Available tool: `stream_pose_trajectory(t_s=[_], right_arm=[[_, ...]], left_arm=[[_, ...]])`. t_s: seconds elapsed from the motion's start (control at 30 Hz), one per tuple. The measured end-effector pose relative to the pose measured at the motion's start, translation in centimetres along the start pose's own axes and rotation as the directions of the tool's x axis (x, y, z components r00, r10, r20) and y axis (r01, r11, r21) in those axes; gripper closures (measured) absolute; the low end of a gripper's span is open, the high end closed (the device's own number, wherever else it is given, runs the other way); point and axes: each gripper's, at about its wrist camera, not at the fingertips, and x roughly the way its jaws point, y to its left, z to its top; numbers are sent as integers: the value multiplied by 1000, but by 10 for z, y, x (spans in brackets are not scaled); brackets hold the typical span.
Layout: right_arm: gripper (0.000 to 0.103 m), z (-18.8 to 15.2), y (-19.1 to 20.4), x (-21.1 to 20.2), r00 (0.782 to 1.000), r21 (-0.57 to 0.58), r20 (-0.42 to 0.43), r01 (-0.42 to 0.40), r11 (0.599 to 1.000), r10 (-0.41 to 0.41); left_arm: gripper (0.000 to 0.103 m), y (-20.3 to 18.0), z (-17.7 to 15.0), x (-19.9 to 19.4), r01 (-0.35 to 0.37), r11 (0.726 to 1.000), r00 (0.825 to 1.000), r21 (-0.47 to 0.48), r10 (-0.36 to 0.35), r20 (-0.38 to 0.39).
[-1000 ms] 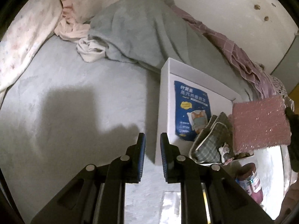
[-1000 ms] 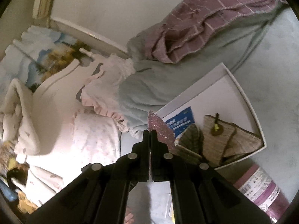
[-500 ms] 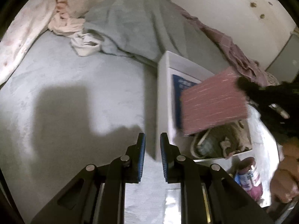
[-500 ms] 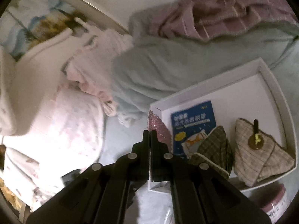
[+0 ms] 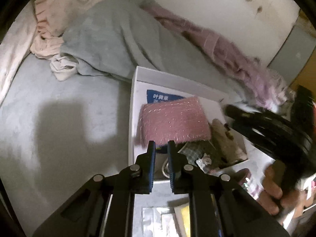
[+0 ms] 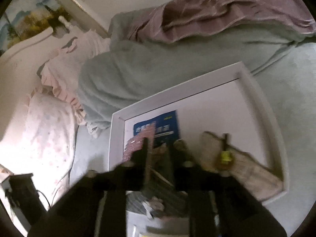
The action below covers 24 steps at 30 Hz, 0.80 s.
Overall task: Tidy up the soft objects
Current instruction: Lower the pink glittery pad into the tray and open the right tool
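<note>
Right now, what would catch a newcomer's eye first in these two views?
First, the pink sparkly cloth lying in the white box on the bed, over a blue packet. The right gripper hangs just above it; its jaws have just been opening and the pads no longer press the cloth. Behind the box, a grey-green blanket is heaped against the wall.

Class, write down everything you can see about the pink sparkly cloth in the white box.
The pink sparkly cloth is a flat rectangular piece, knitted-looking with glinting silver flecks and a fringed lower edge. It lies inside the white box, covering part of the blue packet and overlapping the plaid pouches. The right gripper, jaws just opened, no longer pinches it.
</note>
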Motion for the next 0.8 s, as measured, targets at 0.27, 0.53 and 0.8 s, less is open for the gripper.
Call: stream_pose_trajectory(t_s=[0.27, 0.53, 0.8], right_arm=[[30, -9, -22, -10, 975, -12, -204, 92, 996, -93], [31, -14, -30, -1, 962, -7, -257, 98, 995, -97], [31, -9, -54, -13, 973, 76, -228, 58, 995, -39]], left_arm=[[93, -16, -1, 43, -72, 997, 982, 22, 75, -172], [94, -29, -7, 72, -34, 999, 977, 5, 35, -209], [98, -51, -10, 83, -61, 998, 978, 31, 66, -197]])
